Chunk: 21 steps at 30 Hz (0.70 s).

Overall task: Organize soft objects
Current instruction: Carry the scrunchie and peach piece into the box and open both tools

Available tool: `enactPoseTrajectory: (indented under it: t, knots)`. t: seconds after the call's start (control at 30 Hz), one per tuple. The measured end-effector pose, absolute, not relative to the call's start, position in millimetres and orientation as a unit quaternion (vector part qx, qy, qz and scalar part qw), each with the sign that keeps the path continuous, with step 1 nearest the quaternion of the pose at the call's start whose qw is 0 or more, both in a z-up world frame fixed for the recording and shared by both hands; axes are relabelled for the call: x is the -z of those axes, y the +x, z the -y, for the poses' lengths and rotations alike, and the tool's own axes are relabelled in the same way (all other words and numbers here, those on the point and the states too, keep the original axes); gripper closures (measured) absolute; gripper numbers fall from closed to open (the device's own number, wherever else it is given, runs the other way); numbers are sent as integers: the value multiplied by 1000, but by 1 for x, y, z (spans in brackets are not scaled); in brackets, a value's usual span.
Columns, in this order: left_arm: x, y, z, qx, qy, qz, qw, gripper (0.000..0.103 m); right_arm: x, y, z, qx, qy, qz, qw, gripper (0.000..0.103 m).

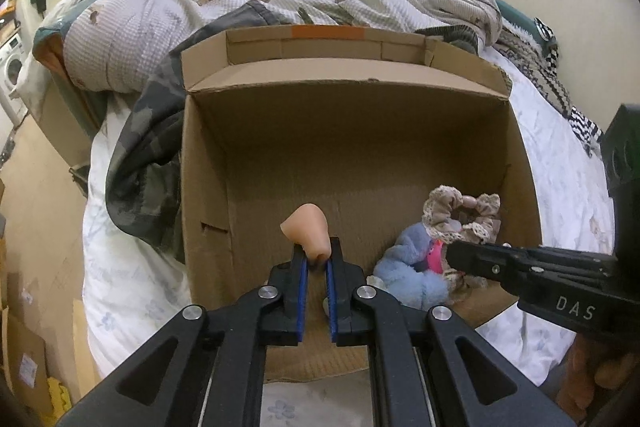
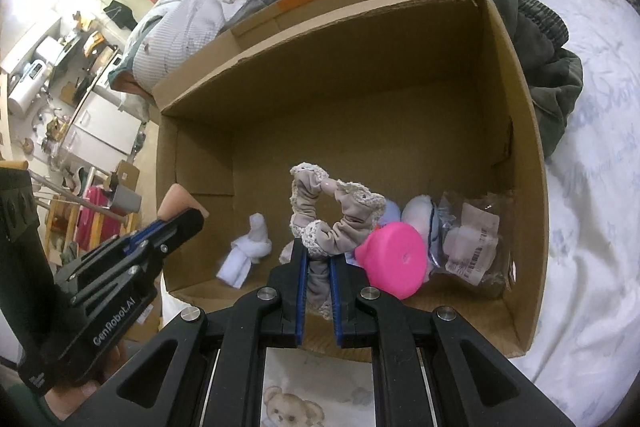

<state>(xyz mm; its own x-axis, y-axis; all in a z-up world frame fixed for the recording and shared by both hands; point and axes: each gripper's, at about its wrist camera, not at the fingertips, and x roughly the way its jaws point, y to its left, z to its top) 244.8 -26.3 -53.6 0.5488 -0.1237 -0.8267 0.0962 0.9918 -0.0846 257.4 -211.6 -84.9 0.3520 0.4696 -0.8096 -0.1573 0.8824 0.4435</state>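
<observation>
Several soft things already lie in the cardboard box (image 2: 516,131); the left gripper (image 1: 316,259) clamps a peach squishy (image 1: 308,231) and the right gripper (image 2: 319,259) a beige scrunchie (image 2: 340,219), both apparently next to be dropped in.

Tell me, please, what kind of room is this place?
Most likely a bedroom in a small home. A cardboard box sits on a bed with a white floral sheet and a rumpled quilt. A washing machine and cluttered kitchen counters show beyond the bed.

Left gripper (image 1: 316,259) pinches peach toy (image 1: 308,233) (above box (image 1: 208,163)).
</observation>
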Motion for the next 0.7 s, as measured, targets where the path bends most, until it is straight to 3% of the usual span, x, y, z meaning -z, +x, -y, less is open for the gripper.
enactPoseTrajectory:
  t: [0.1, 0.23, 0.33, 0.63, 0.7]
  knots:
    - [56, 243, 29, 67, -8, -475, 877, 88, 84, 258, 211, -193, 141, -534, 811, 91]
    - [56, 241, 32, 58, -4, -476, 878, 57, 86, 261, 212, -190, 143, -536, 810, 91]
    - [54, 239, 33, 49, 3, -471, 881, 41, 87, 260, 214, -186, 145, -539, 809, 91]
    - [55, 238, 27, 29, 1, -477, 878, 40, 91, 260, 213, -190, 150, -543, 804, 88]
    - [54, 238, 25, 25, -1, -475, 879, 40, 92, 261, 217, -183, 157, -544, 804, 67]
